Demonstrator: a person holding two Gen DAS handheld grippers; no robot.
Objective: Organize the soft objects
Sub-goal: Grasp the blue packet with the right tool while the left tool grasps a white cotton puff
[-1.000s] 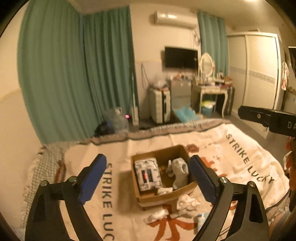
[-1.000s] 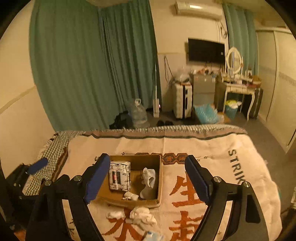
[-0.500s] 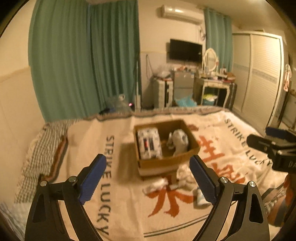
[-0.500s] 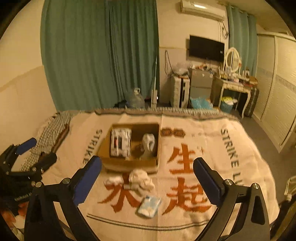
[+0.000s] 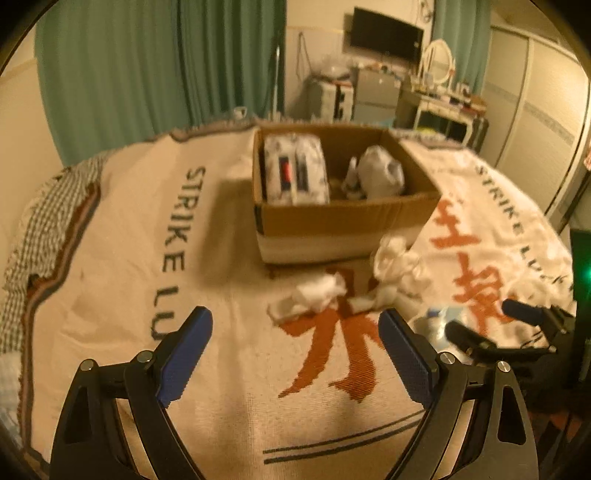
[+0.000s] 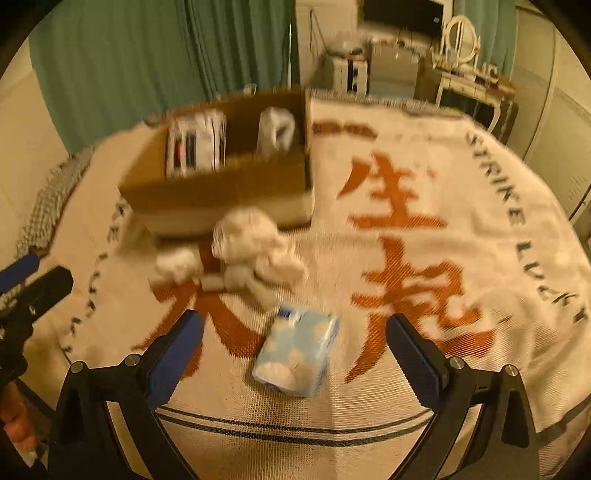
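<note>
Over the last second both claws had swung down and in toward the bed, so the cardboard box [image 5: 347,218] and the loose items in front of it loomed much larger than before; judging by that, the person was closing in for a first pick rather than surveying. The right claw [image 6: 293,345] was spread wide and empty, with the pale blue tissue pack [image 6: 297,354] lying flat just ahead of it, between its two fingers and not yet touched. The left claw [image 5: 295,345] was likewise wide open and held nothing; the small white cloth [image 5: 310,297] lay just beyond its tips, and the larger crumpled white bundle [image 5: 397,264] sat further ahead and to its right, near the box's front wall. Inside the box a patterned soft pack [image 5: 295,173] and a white bundled item [image 5: 380,171] already rested. Everything sat on a cream woven blanket [image 5: 110,258] with orange characters and "STRIKE LUCKY" lettering. Beyond the bed hung green curtains [image 5: 147,66], and a wall television [image 5: 386,33] and a dressing table with a round mirror [image 5: 439,59] stood far off under dim, warm light.
</note>
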